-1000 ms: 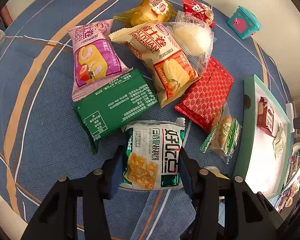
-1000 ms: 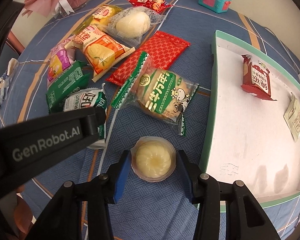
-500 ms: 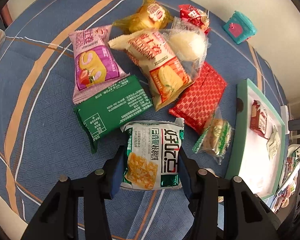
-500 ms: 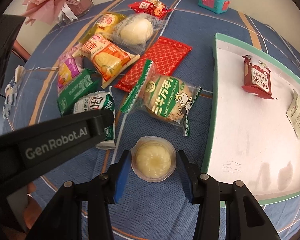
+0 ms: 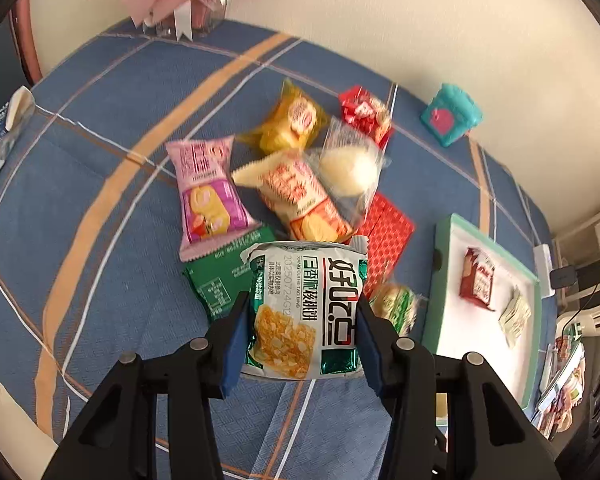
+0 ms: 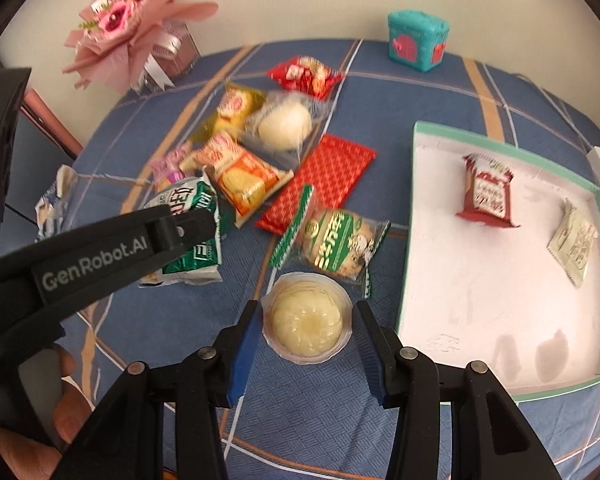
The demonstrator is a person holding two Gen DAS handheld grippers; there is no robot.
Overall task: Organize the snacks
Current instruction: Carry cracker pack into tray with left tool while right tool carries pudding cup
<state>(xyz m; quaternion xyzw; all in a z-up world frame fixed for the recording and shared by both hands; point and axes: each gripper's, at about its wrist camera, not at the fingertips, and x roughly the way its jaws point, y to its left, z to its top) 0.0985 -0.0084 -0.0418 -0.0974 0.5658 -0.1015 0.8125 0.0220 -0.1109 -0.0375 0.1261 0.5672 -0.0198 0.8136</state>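
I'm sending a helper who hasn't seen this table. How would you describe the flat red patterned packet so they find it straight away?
Start at the white tray with the teal rim on the blue plaid tablecloth. Left of it lies the snack pile, and the flat red patterned packet sits on the pile's tray side, beside the bagged white bun. It alone is thin, pictureless and covered in a small repeating gold pattern.

Left gripper (image 5: 302,332) clamps the white-and-green snack packet (image 5: 306,308), both blue pads pressed to its sides, clear of the blue cloth (image 5: 100,184). Beyond its tips, a green packet (image 5: 220,280) and the snack pile. Off right, a tray (image 5: 434,292) with 2 packets.
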